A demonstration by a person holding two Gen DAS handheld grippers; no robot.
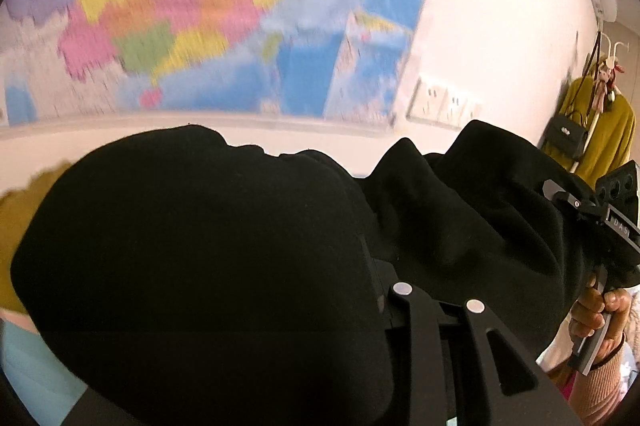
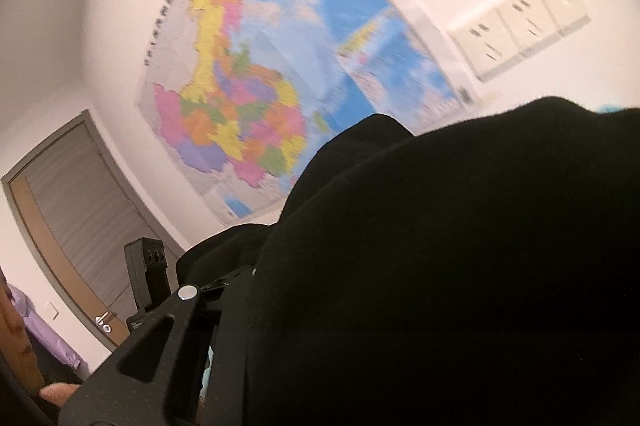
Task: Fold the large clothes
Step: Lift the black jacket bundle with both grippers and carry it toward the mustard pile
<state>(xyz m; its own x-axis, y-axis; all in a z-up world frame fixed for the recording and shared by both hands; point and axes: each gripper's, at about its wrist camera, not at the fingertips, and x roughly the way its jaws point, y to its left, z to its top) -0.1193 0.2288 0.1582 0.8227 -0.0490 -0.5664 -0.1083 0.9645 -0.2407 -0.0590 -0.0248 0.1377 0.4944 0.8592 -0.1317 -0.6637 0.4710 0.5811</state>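
Observation:
A large black garment is held up in the air and fills the lower half of both views; in the right wrist view the garment drapes over the gripper. My left gripper has its fingertips buried in the black cloth and is shut on it. My right gripper also has its fingertips hidden under the cloth and holds it. The right gripper's body and the hand on it show at the right of the left wrist view. The left gripper's body shows at the lower left of the right wrist view.
A coloured wall map hangs on the white wall ahead, also in the right wrist view. Wall sockets are beside it. A coat rack with a mustard garment and black bag stands at right. A door is at left.

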